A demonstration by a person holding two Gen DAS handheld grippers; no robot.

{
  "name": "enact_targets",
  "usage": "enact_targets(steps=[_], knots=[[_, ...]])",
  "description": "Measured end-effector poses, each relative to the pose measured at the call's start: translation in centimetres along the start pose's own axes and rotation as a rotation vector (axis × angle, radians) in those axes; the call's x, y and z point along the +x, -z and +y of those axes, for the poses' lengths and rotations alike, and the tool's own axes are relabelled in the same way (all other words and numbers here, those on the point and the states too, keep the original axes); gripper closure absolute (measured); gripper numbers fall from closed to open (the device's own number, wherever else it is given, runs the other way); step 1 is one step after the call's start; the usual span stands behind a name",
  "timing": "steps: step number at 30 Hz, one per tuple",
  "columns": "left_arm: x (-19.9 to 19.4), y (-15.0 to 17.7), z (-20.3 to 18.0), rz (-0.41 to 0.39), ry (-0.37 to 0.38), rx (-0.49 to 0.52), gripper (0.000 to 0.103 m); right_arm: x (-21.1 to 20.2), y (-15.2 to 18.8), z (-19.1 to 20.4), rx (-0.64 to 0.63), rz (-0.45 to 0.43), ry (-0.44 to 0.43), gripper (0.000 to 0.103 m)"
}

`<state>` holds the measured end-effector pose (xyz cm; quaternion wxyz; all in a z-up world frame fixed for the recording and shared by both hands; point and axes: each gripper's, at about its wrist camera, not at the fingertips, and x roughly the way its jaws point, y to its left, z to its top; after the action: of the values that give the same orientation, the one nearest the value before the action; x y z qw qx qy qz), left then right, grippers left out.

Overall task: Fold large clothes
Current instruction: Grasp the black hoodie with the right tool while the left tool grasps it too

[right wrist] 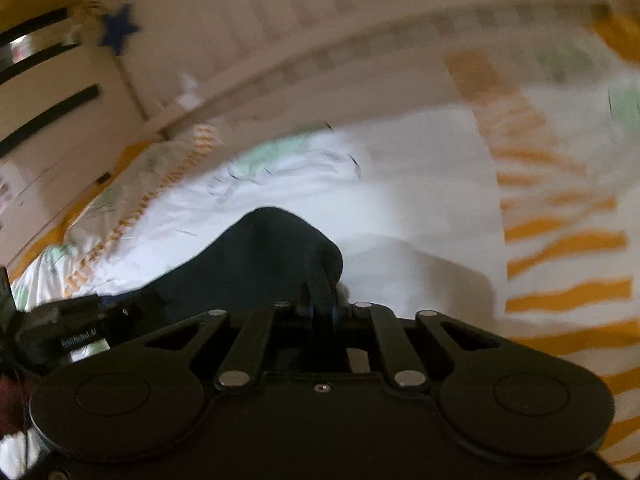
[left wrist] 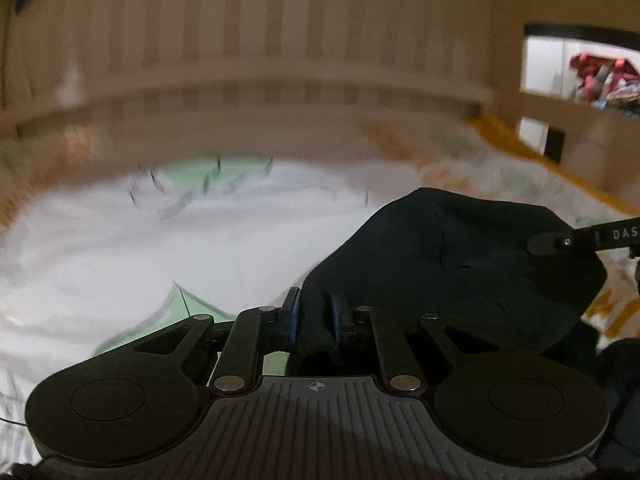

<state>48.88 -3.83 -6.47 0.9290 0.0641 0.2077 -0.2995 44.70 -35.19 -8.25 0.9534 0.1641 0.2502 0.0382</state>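
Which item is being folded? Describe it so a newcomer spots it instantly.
Start at the bed's white sheet with orange stripes. On it lies a dark garment, pinched by the left claw and right claw. It is the only black cloth there.

The left gripper (left wrist: 314, 314), a black two-finger tool with blue pads, has its jaws drawn close together, clamped on a fold of dark navy cloth (left wrist: 460, 264). The right gripper (right wrist: 320, 312), of the same black build, is pinched tight on another edge of that cloth. Both point slightly downward, and each shows at the edge of the other's view.
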Motion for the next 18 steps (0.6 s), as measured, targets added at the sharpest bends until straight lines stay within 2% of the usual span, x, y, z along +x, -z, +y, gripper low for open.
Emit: enact_targets(steps=[3,5,9,12,14,18], knots=[[-3.8,0.5,-1.4,-0.101,-0.006,0.08,0.088,-3.8,0.7,2.2,-0.123,-0.081,-0.033,0.09],[-6.1,1.2,-2.1,-0.138,-0.024,0.119,0.089,-6.5,1.6,3.5,-0.197,-0.127,-0.052,0.09],[-11.0,3.8,-2.4,-0.183,-0.011,0.133,0.089,-11.1,3.8,4.5,-0.23,-0.171,-0.085,0.09],[-13.8,5.6,-2.1,-0.116,0.003,0.111,0.089,-13.2,6.0,5.0,-0.246,-0.126,-0.105,0.089],[-15.5,6.3,-1.6,-0.053,0.004,0.016,0.088,-13.8,7.4,5.0,-0.251,-0.068,-0.1,0.088],[-17.7,6.3,-1.3,0.034,0.046,-0.185,0.086,-14.3,9.0,5.0,-0.225,0.006,-0.069,0.074]])
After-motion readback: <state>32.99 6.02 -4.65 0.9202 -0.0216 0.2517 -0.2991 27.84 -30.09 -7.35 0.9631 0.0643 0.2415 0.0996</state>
